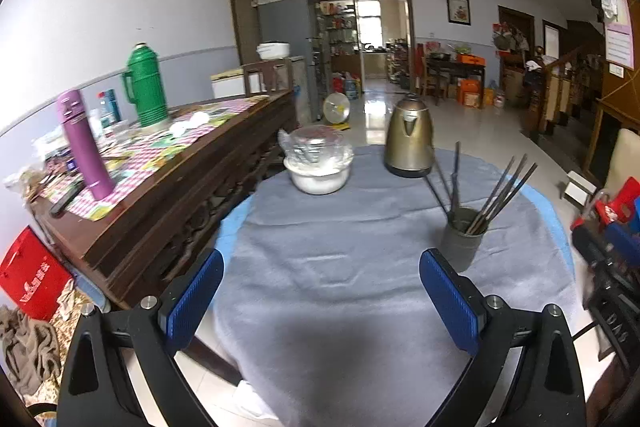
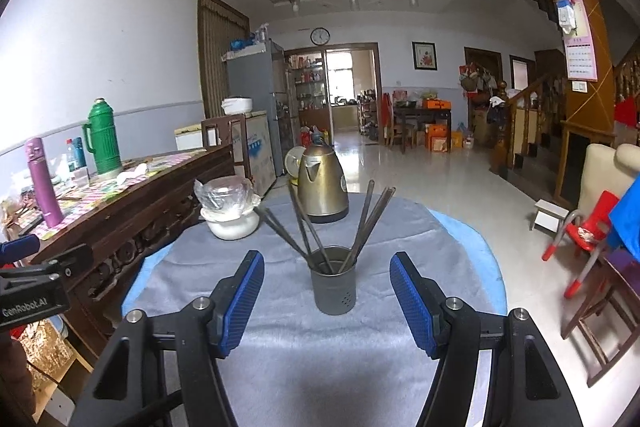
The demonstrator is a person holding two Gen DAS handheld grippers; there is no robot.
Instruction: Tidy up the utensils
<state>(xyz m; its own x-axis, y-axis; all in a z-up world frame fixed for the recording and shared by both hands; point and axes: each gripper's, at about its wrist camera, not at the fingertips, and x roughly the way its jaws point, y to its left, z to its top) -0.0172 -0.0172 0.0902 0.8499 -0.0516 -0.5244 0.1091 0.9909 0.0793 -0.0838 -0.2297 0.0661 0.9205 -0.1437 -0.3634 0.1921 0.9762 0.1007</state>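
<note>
Standing upright in a grey metal cup (image 2: 333, 285) at twelve o'clock from the right gripper (image 2: 327, 293), a fan of dark, slender chopsticks (image 2: 370, 217) looks already sorted — no loose utensils show on the fuzzy grey cloth (image 2: 280, 347). Both tongs gape wide and empty, blue ribbed pads apart; the left gripper (image 1: 320, 301) sees the cup at two o'clock. Beyond — a brassy kettle (image 1: 409, 139) and a plastic-wrapped white bowl (image 1: 318, 167).

Chopsticks (image 2: 304, 231) in holder (image 2: 333, 287) on worktop (image 2: 360, 359); kettle (image 2: 322, 183) behind; covered bowl (image 2: 232, 215) left of kettle.
</note>
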